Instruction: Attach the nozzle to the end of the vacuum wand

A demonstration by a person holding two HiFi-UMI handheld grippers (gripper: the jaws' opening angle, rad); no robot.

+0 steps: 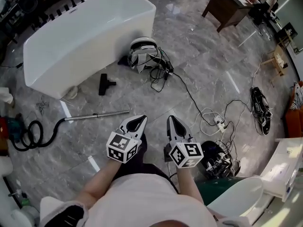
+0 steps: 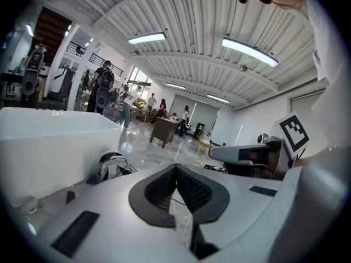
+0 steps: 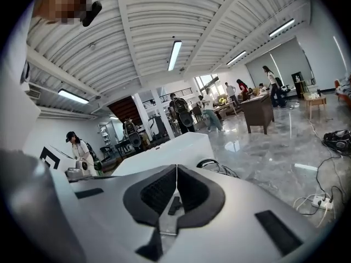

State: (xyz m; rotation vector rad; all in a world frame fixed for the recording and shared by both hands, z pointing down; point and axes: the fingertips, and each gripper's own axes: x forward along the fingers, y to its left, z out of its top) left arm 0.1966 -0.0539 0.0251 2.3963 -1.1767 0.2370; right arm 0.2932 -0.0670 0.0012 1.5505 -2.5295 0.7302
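A short black nozzle (image 1: 106,84) lies on the grey marble floor beside the white bathtub (image 1: 85,37). The silver vacuum wand (image 1: 97,115) lies nearer me, its black hose (image 1: 33,134) coiled at the left. Both grippers are held side by side above the floor, short of the wand's bare end. My left gripper (image 1: 140,119) (image 2: 176,166) is shut and holds nothing. My right gripper (image 1: 170,119) (image 3: 176,167) is also shut and empty. Through the gap behind its tips a small black piece (image 3: 174,204) shows on the floor, likely the nozzle.
The vacuum body (image 1: 142,53) (image 2: 112,166) sits against the tub with tangled cables (image 1: 163,70) around it. A power strip (image 1: 218,123) and loose cords lie to the right. A brown desk (image 1: 229,6) stands at the far right. People stand in the background.
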